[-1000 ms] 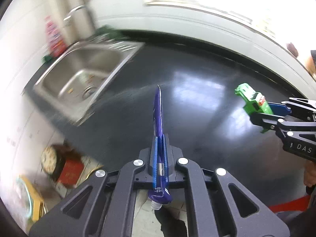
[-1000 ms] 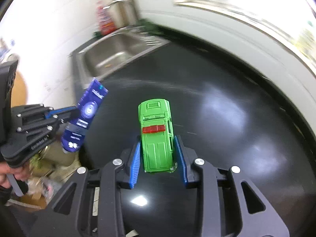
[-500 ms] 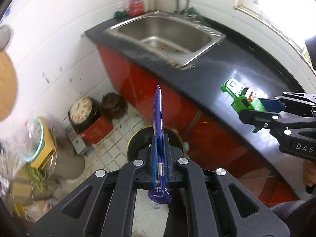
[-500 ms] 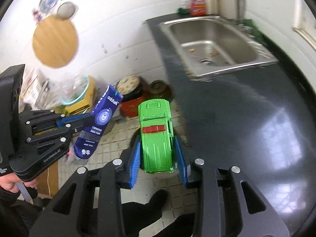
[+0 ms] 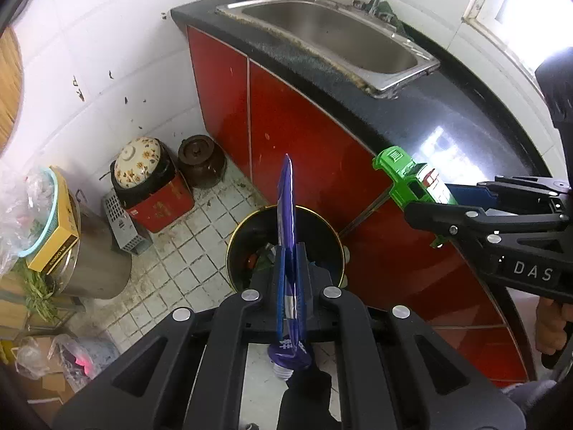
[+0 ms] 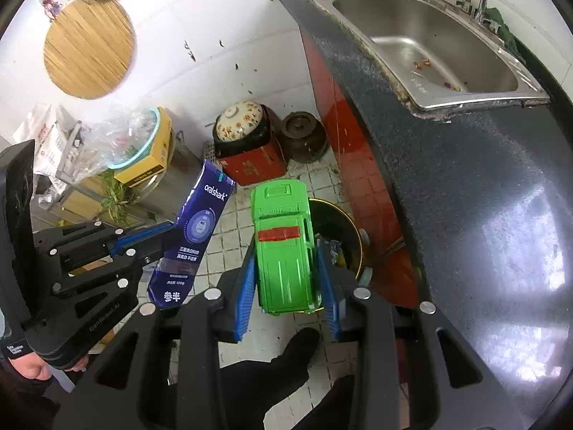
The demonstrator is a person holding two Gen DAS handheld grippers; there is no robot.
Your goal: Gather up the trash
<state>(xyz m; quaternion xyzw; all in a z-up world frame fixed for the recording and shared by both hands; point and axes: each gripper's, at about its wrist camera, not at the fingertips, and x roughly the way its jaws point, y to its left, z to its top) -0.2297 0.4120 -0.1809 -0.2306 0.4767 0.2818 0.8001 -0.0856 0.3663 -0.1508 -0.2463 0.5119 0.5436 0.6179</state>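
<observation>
My left gripper (image 5: 290, 254) is shut on a flattened blue toothpaste tube (image 5: 287, 215), seen edge-on, hanging over a round black trash bin (image 5: 247, 229) on the tiled floor. The same tube (image 6: 197, 236) shows its printed face in the right wrist view, held by the left gripper (image 6: 157, 236). My right gripper (image 6: 284, 272) is shut on a green toy car (image 6: 283, 243), just above and left of the bin (image 6: 340, 222). From the left wrist view the car (image 5: 412, 182) and right gripper (image 5: 444, 200) sit in front of the red cabinet.
A black counter (image 5: 447, 107) with a steel sink (image 5: 333, 32) runs above red cabinet doors (image 5: 286, 122). Two lidded pots (image 5: 143, 161) on a red box, a steel container (image 5: 93, 261), bags and boxes crowd the floor by the wall. A person's dark shoe (image 6: 272, 369) is below.
Both grippers swung away from the counter top, out past its edge and down toward the floor. The trash bin came into view beneath them. Both still hold their objects.
</observation>
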